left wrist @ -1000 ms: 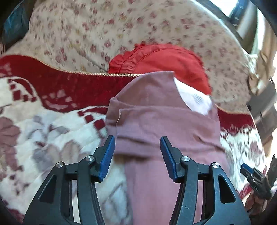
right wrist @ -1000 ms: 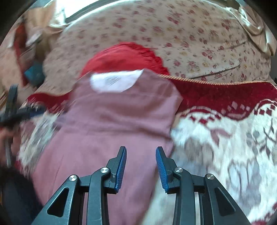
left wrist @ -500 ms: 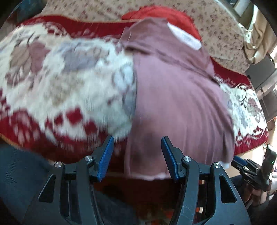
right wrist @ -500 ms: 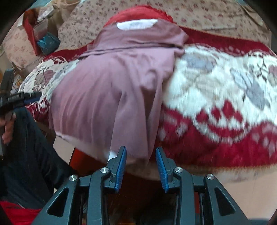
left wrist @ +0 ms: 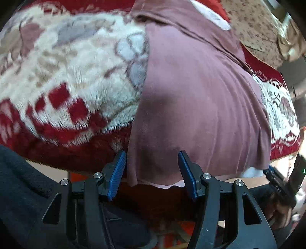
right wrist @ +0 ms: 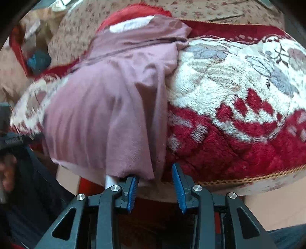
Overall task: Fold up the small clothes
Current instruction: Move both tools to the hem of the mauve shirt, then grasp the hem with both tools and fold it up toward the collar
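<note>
Under the left wrist camera, the mauve shirt (left wrist: 200, 99) lies spread down a plush red-and-cream blanket (left wrist: 72, 76), its neck end far up by a red cushion (left wrist: 224, 16) and its lower hem hanging over the near edge of the bed. The left gripper (left wrist: 152, 172) stands wide and empty, its blue pads to either side of the hem's left corner without pressing on it — the cloth sits between them, not pinched. At the lower right edge the other tool shows only in part. From the right wrist camera, the same shirt (right wrist: 114, 107) drapes over the blanket (right wrist: 239, 107) with the sleeves seemingly turned in near the top, though blur keeps that uncertain. The right gripper (right wrist: 155, 183) is set narrower, also holding nothing; the hem's right corner hangs just at its left pad, touching or nearly so. Judging by this, the side folds may be done, while the lengthwise fold — hem carried up toward the collar — is not yet begun; both corners must first be gripped.
</note>
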Demonstrator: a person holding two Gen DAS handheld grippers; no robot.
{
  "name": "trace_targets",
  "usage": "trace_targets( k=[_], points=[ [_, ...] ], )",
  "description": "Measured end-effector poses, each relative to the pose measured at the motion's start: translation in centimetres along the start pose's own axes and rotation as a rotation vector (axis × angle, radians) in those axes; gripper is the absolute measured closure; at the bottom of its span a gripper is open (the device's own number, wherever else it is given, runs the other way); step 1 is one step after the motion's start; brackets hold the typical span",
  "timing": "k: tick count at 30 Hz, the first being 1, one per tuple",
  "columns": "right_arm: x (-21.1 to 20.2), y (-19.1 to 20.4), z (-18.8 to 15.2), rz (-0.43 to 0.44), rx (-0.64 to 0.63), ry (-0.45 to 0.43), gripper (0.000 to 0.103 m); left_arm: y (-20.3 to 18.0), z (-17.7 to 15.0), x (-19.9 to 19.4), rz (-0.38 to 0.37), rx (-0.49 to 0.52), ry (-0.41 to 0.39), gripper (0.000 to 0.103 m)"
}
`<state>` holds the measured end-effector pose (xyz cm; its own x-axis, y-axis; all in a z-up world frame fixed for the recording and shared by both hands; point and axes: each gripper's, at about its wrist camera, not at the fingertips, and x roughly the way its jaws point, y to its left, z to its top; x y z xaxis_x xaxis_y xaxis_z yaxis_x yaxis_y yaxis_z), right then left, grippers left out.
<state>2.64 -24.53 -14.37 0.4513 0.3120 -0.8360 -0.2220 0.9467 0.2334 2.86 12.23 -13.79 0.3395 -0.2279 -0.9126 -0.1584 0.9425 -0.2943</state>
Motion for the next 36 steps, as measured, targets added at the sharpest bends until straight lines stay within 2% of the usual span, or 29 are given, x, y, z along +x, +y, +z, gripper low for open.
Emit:
trace_targets(
  k=[2, 5, 7, 8, 9, 13, 14, 18, 22, 24, 29, 33, 36],
  points=[
    [0.6, 0.7, 0.1, -0.063, -0.026, -0.012, 0.070, 0.4, 0.2, 0.4, -0.015, -0.032, 0.006, 0.047],
    [0.3, 1.6, 0.3, -0.119, -0.051, -0.062, 0.071, 0.3, 0.3, 0.6, -0.009, -0.026, 0.008, 0.047],
    [-0.7, 1.2, 0.5, -0.182, -0.034, -0.107, 0.084, 0.2, 0.3, 0.6, -0.007, -0.019, 0.006, 0.047],
    [-1.1, 1.0, 0.5, -0.212, -0.022, -0.116, 0.096, 0.2, 0.3, 0.6, -0.006, -0.019, 0.004, 0.047],
    [-1.5, 0.5, 0.5, -0.244, -0.009, -0.119, 0.098, 0.2, 0.2, 0.5, -0.008, -0.020, 0.004, 0.047],
    [-2.5, -1.6, 0.1, -0.350, 0.071, -0.124, 0.098, 0.2, 0.3, 0.6, -0.008, -0.026, 0.010, 0.047],
    [-2.6, -2.0, -0.2, -0.354, 0.085, -0.117, 0.098, 0.2, 0.3, 0.7, -0.007, -0.027, 0.012, 0.047],
    [-2.9, -2.1, -0.2, -0.300, 0.087, -0.119, 0.098, 0.2, 0.2, 0.7, -0.001, -0.025, 0.020, 0.046],
    [-1.4, -2.3, -0.3, -0.199, 0.113, -0.061, 0.098, 0.3, -0.1, 0.7, -0.001, -0.018, 0.025, 0.044],
    [-1.2, -2.1, -0.4, -0.161, 0.109, -0.054, 0.098, 0.3, -0.5, 0.8, -0.009, -0.008, 0.028, 0.039],
    [-0.9, -1.9, -0.1, -0.136, 0.102, -0.081, 0.098, 0.4, -0.8, 1.2, -0.069, -0.005, 0.026, 0.038],
    [-1.3, -2.2, 0.0, -0.118, 0.123, -0.103, 0.098, 1.6, -0.7, 0.7, -0.072, -0.053, 0.014, 0.054],
    [-1.3, -2.1, 0.0, -0.112, 0.127, -0.107, 0.098, 1.8, -0.9, 0.5, -0.037, -0.055, 0.007, 0.054]
  ],
)
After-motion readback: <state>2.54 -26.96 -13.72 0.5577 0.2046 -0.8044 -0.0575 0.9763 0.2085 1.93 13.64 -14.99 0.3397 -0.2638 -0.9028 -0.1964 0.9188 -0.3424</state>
